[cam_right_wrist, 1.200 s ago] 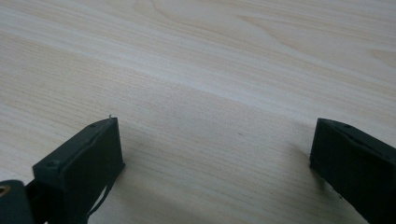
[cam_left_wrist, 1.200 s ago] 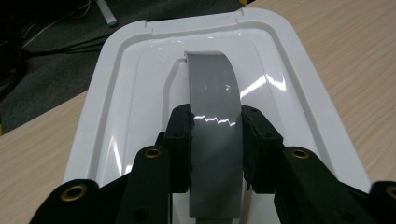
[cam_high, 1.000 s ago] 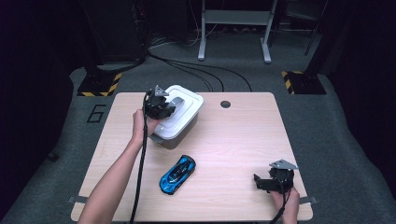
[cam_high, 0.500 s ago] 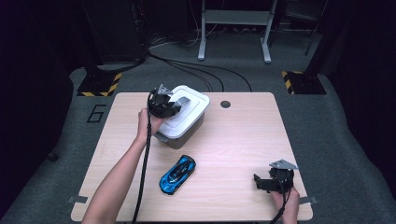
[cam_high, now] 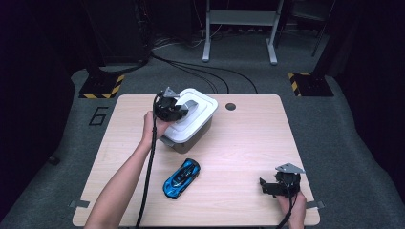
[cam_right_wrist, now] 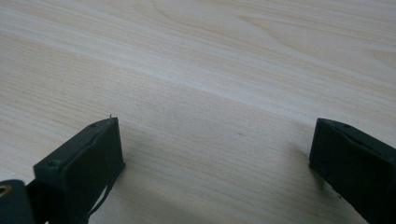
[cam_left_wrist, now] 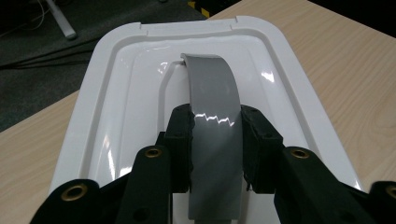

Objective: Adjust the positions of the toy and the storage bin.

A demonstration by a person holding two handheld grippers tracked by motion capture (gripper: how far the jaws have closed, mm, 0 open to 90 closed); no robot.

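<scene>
High view: gripping, with the left gripper [cam_high: 177, 107], the grey handle [cam_high: 189, 106] on the white lid [cam_high: 198, 114] of the storage box [cam_high: 186, 138], toward the far left of the wooden table [cam_high: 239, 143]; sitting flat on the box as far as can be judged, that lid, so the lifting looks not yet begun; lying just in front of the box, apart from it, a blue toy car [cam_high: 181, 178], untouched by either claw; resting at the near right corner of the table, well away from box and car, the right gripper [cam_high: 272, 187], carrying nothing; judging from this, only the grasp done, with the raising of the lid and whatever follows with the car left to do.

Left gripper view: clenching on the arched grey handle [cam_left_wrist: 215, 121], both black pads pressing its two edges; lying beneath, glossy and recessed, the white lid [cam_left_wrist: 121, 93]; showing at both sides, the pale table [cam_left_wrist: 355, 70].

Right gripper view: standing released, jaws wide apart with bare wood grain between them; hovering low over the table [cam_right_wrist: 210, 70], nothing held.

Surface and room, in the high view again: showing light wood laminate with a dark cable hole [cam_high: 230, 106] near the far edge; lying around it, grey carpet [cam_high: 334, 124]; trailing across the floor, black cables [cam_high: 205, 71]; marking the floor, yellow-and-black striped plates [cam_high: 102, 87] and a painted number; standing at the back in deep shadow, a metal frame [cam_high: 239, 28].
</scene>
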